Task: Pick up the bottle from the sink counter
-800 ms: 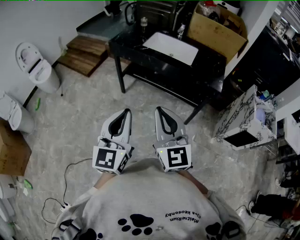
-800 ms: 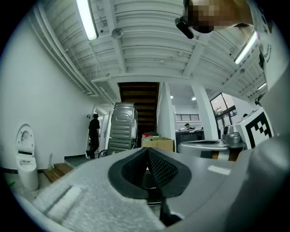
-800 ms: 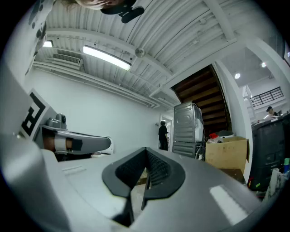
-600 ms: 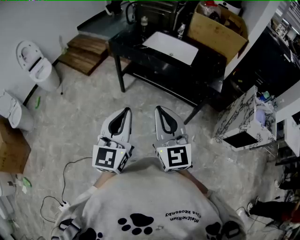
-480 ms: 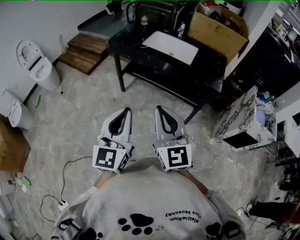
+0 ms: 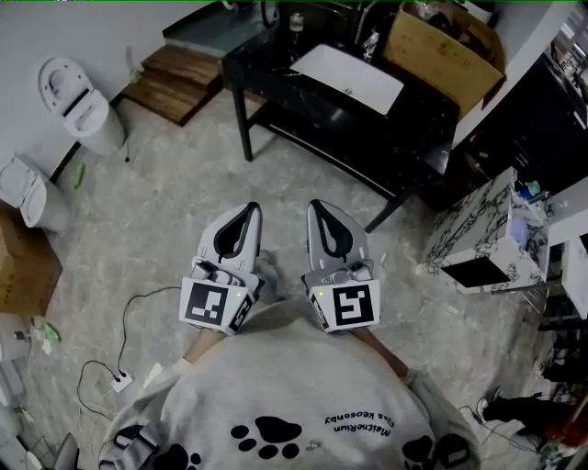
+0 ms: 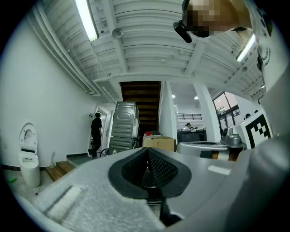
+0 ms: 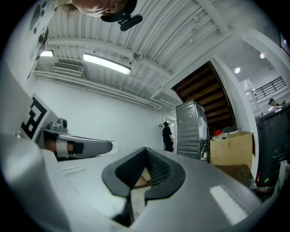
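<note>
The left gripper (image 6: 246,213) and right gripper (image 6: 318,209) are both pinched shut on nothing, side by side before the person's chest, pointing toward twelve o'clock; since a moment ago the black sink counter (image 6: 266,66) has slid a little up the head view, while the claws kept their pose; what looks like the bottle (image 6: 296,22) stands near the counter's back edge at twelve o'clock, well apart from both; the approach seems barely begun, and a claw must open before any grasp.
</note>
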{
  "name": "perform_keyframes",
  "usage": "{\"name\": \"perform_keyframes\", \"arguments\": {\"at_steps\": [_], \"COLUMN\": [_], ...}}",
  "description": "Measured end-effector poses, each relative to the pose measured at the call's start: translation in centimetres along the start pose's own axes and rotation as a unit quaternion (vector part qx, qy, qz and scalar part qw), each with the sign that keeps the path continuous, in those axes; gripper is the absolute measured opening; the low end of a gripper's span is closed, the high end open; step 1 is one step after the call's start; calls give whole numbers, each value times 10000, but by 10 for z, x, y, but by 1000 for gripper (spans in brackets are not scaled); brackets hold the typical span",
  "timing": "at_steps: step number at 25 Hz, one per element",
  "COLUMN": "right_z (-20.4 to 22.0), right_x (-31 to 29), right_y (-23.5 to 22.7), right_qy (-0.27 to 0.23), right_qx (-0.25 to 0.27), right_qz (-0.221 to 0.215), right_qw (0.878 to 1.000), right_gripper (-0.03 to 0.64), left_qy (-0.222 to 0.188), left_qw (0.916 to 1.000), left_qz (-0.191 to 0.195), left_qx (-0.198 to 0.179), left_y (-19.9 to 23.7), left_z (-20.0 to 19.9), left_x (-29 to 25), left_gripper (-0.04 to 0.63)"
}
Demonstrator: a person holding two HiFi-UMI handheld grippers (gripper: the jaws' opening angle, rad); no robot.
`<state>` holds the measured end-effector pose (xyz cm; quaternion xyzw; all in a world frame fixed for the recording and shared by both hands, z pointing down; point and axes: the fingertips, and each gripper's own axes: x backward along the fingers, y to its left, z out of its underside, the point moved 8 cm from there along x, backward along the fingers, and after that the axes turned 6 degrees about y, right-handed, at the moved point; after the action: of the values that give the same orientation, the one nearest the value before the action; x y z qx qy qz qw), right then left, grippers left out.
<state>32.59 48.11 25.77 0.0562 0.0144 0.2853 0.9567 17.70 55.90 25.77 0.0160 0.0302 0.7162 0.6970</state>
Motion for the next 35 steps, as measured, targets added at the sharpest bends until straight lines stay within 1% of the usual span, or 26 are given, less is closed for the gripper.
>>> {"name": "perform_keyframes", "arguments": {"at_steps": [4, 6, 9, 14, 18, 26, 33, 35], "right_z": [3, 6, 14, 20, 17, 20, 25, 30], "right_x": [-14, -25, -46, -105, -157, -231, -271, -278], "right_y": [-3, -9, -18, -34, -46, -65, -68, -66], "right_qy": [15, 21, 103, 127, 52, 64, 154, 218], "right_qx": [-77, -42, -82, -170, -161, -197, -278, -222], "right_qz": [-2, 28, 75, 71, 118, 346, 464, 461], "right_qw": [10000, 10000, 9999, 9997, 9998, 9992, 9984, 9985], "right_gripper": [2, 2, 2, 2, 2, 2, 2, 2], "left_qy": [-27, -76, -46, 18, -44, -59, -13, 26], "left_qw": [10000, 10000, 9999, 9999, 9999, 9993, 9987, 9985], "left_qz": [19, 40, 97, 105, 139, 375, 517, 534], "left_qx": [61, 45, 60, 22, -37, -62, 37, 94], "left_y": [13, 22, 37, 77, 117, 173, 206, 213], "left_z": [4, 3, 6, 5, -5, -12, -6, 0], "left_x": [-12, -22, -43, -87, -125, -186, -216, -219], "left_gripper": [-2, -2, -2, -2, -2, -2, -2, -2]}}
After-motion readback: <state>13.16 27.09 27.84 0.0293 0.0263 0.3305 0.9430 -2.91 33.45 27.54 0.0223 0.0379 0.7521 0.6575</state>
